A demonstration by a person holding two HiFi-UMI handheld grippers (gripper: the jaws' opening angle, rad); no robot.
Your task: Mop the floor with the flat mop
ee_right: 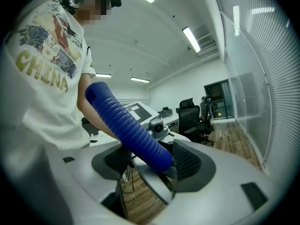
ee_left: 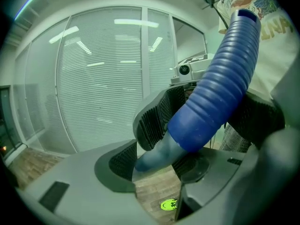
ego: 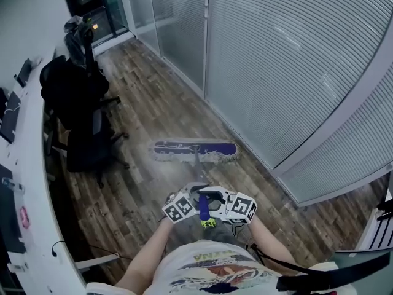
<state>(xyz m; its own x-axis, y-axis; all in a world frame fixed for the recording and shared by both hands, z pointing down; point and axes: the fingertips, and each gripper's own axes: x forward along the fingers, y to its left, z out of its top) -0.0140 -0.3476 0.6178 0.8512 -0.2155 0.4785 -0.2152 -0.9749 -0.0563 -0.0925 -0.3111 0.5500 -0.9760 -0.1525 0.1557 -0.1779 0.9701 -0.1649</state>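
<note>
The flat mop's blue head (ego: 194, 150) lies on the wooden floor in front of me, close to the glass wall. Its shaft runs back to a blue ribbed handle (ego: 203, 209) at my waist. My left gripper (ego: 194, 195) and right gripper (ego: 214, 200) face each other, and both are shut on that handle. In the left gripper view the handle (ee_left: 220, 83) slants up to the right from the left gripper (ee_left: 154, 144), with a ribbed pad (ee_left: 152, 121) against it. In the right gripper view the handle (ee_right: 126, 125) crosses the right gripper (ee_right: 152, 161).
A glass partition with blinds (ego: 295, 72) runs along the right side. Black office chairs (ego: 86, 140) stand to the left beside a long white desk (ego: 27, 189). Bare wooden floor (ego: 153, 103) stretches ahead to a dark doorway (ego: 92, 5).
</note>
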